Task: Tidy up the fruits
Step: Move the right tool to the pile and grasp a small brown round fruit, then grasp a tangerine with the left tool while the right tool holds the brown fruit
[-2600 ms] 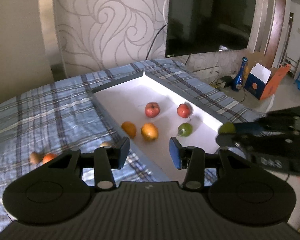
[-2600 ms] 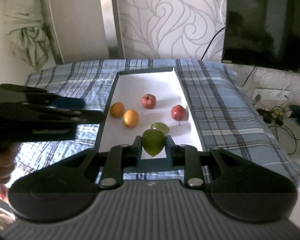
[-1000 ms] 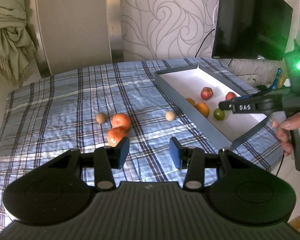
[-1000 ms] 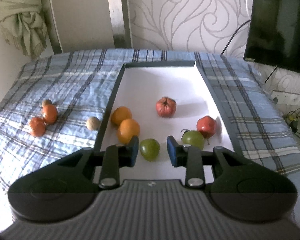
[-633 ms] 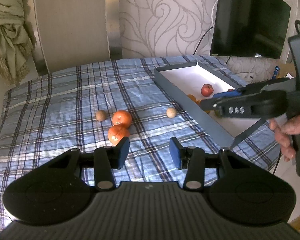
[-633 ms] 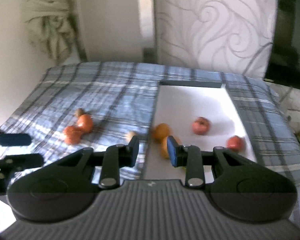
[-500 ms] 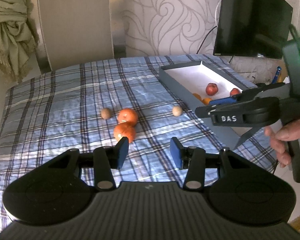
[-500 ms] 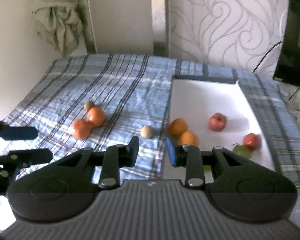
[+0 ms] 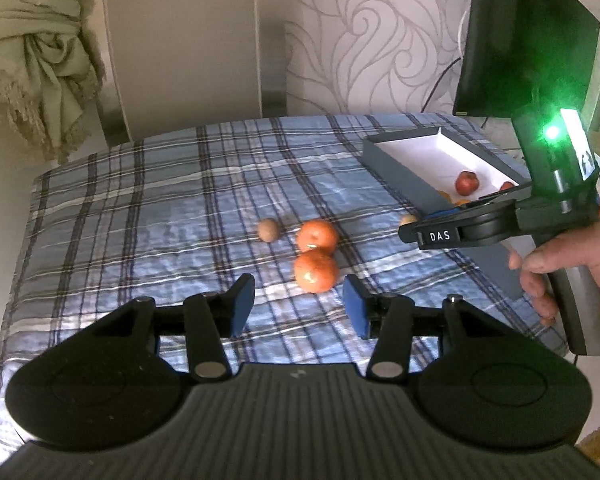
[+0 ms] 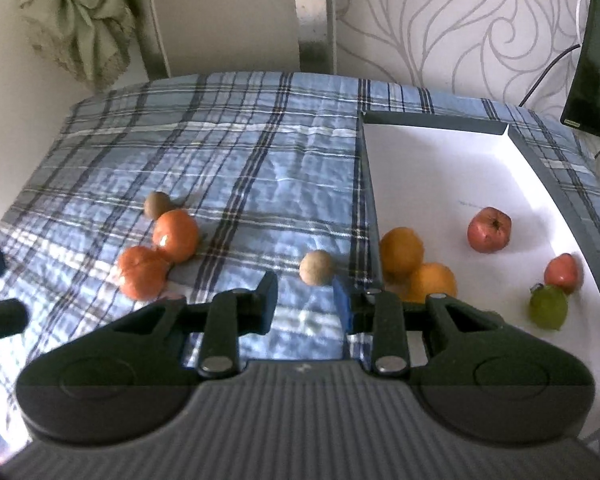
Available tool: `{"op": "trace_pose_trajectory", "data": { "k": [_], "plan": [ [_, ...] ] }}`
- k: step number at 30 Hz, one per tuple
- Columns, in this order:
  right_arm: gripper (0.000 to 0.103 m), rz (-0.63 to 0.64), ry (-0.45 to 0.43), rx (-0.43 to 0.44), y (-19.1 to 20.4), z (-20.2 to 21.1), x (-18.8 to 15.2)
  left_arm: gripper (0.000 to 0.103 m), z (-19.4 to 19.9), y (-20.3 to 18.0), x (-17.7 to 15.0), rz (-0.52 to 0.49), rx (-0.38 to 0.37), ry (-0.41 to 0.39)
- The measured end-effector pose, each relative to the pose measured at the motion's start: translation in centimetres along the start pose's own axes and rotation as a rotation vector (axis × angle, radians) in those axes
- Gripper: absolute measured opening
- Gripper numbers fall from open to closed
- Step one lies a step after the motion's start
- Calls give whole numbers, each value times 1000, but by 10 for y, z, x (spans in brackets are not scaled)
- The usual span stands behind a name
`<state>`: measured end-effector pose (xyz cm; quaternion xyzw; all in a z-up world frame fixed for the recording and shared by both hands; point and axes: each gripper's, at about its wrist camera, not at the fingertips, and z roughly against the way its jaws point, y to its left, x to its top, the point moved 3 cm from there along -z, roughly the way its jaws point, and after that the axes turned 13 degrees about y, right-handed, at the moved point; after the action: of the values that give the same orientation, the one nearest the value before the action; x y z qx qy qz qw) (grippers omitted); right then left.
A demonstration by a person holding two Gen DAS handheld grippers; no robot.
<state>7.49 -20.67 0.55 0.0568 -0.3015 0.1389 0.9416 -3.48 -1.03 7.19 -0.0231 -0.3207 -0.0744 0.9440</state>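
Two orange tangerines (image 9: pixel 315 271) (image 9: pixel 317 235) and a small brown fruit (image 9: pixel 268 230) lie on the plaid cloth. My left gripper (image 9: pixel 298 304) is open just short of the nearer tangerine. A second brown fruit (image 10: pixel 317 267) lies beside the grey tray (image 10: pixel 436 124). My right gripper (image 10: pixel 305 300) is open and empty just short of that brown fruit; it also shows in the left wrist view (image 9: pixel 410 234). The tray holds two oranges (image 10: pixel 402 250), two red fruits (image 10: pixel 489 229) and a green fruit (image 10: pixel 548 312).
The table (image 10: pixel 260 152) is covered by a blue plaid cloth. A dark TV screen (image 9: pixel 524 48) hangs at the right. A beige cloth (image 9: pixel 36 60) hangs at the far left by the wall. A hand (image 9: pixel 572 256) holds the right gripper's handle.
The right gripper let go of the green fruit in the tray and swung left toward the brown fruit by the tray. The left gripper moved nearer to the tangerines.
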Motion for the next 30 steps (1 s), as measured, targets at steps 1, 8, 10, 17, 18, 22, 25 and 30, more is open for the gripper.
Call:
{"op": "trace_pose_trajectory", "data": {
  "k": [1, 8, 10, 17, 18, 22, 25, 30],
  "plan": [
    [32, 0, 3, -3, 1, -3, 2, 55, 0, 4, 0, 3, 1, -2],
    [35, 33, -2, -89, 13, -12, 12, 55, -5, 23, -1, 22, -1, 5],
    [34, 69, -9, -122, 19, -13, 14, 55, -7, 27, -2, 26, -5, 11],
    [30, 141, 7, -223, 25, -26, 13, 55, -14, 30, 0, 18, -19, 15],
    [28, 147, 8, -218, 25, -26, 14, 55, -15, 29, 1, 16, -23, 15],
    [28, 129, 18, -185, 23, -21, 13, 55, -21, 26, 5, 3, -36, 14],
    [28, 123, 13, -153, 25, -8, 9, 55, -30, 20, 9, -16, -45, 19],
    [28, 33, 10, -25, 23, 22, 6, 55, -45, 9, 14, -49, -69, 33]
  ]
}}
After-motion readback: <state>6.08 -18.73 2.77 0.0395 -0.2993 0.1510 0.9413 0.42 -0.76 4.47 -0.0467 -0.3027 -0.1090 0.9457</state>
